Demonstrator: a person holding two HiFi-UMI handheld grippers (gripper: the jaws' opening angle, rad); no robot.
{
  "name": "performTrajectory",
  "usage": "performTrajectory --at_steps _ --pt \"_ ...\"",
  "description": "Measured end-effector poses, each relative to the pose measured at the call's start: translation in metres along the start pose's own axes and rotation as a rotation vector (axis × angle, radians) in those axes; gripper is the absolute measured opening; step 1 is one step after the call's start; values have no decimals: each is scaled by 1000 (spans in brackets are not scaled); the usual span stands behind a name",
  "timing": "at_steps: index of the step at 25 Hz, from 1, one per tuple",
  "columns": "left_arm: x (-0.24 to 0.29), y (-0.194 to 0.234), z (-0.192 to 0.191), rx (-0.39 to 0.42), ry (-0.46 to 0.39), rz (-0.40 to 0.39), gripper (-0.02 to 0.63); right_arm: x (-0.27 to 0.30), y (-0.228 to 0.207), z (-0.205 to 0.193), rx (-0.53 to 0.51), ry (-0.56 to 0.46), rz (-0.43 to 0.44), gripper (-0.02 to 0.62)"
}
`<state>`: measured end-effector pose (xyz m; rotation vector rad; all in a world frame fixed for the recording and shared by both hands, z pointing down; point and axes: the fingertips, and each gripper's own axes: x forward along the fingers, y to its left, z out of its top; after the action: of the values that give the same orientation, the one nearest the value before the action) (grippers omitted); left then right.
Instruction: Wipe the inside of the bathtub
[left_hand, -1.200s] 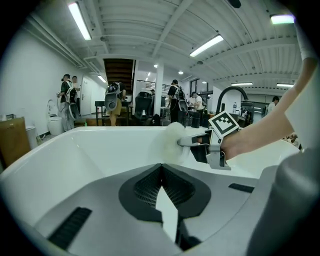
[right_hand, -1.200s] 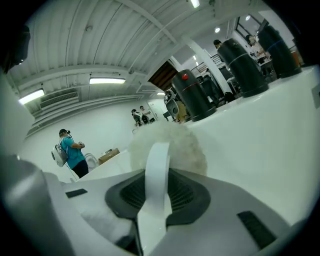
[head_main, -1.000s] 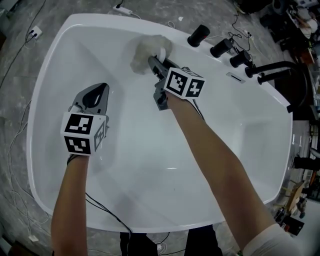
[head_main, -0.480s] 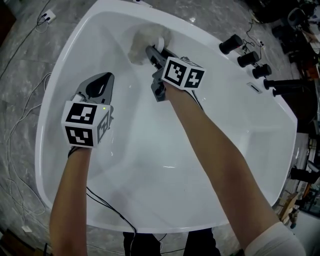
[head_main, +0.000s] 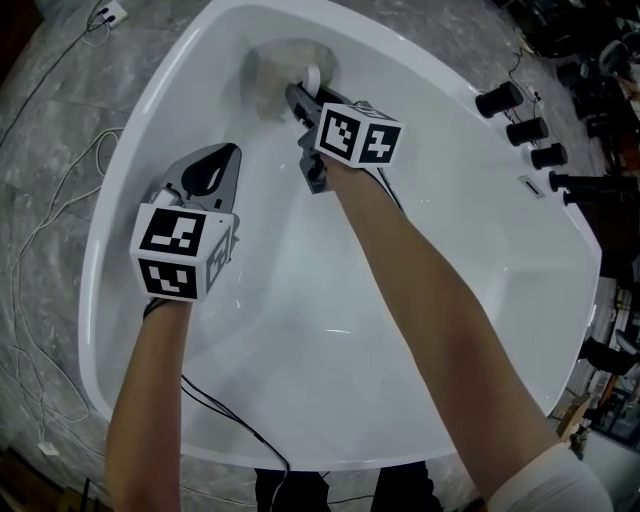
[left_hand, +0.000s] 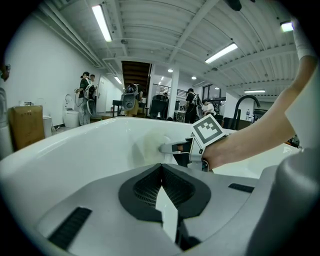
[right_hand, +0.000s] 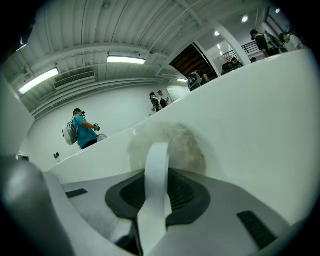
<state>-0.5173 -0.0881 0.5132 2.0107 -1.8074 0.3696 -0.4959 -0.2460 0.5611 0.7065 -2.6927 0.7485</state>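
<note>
The white bathtub (head_main: 104, 232) fills the head view. A fluffy off-white cloth (head_main: 272, 72) is pressed against the tub's far inner wall near the left end. My right gripper (head_main: 298, 95) is shut on the cloth, and in the right gripper view its white strap runs between the jaws with the cloth (right_hand: 186, 146) behind the right gripper (right_hand: 157, 167). My left gripper (head_main: 214, 166) hovers over the tub's left inner slope, shut and holding nothing. The left gripper view shows the left gripper (left_hand: 162, 181) with jaws together, and the cloth (left_hand: 149, 145) and right gripper (left_hand: 170, 148) lie ahead.
Black tap knobs (head_main: 499, 99) and a black spout (head_main: 590, 185) line the tub's right rim. White cables (head_main: 55, 215) and a power strip (head_main: 108, 13) lie on the grey floor at left. A thin black cable (head_main: 215, 412) crosses the near tub wall.
My right gripper has slid the cloth leftward along the far wall, away from the tap knobs. The left gripper has stayed over the left slope, still shut.
</note>
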Motion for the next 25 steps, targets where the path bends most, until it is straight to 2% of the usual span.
performTrajectory --at_steps 10,17,25 --pt "3 5 -32 1 27 -25 6 13 -8 -52 3 51 -28 91" --pt "18 -14 -42 2 45 -56 6 -9 -38 -85 20 93 -77 91" --pt "31 -43 -49 31 77 -94 6 -42 -67 -88 34 84 -106 91"
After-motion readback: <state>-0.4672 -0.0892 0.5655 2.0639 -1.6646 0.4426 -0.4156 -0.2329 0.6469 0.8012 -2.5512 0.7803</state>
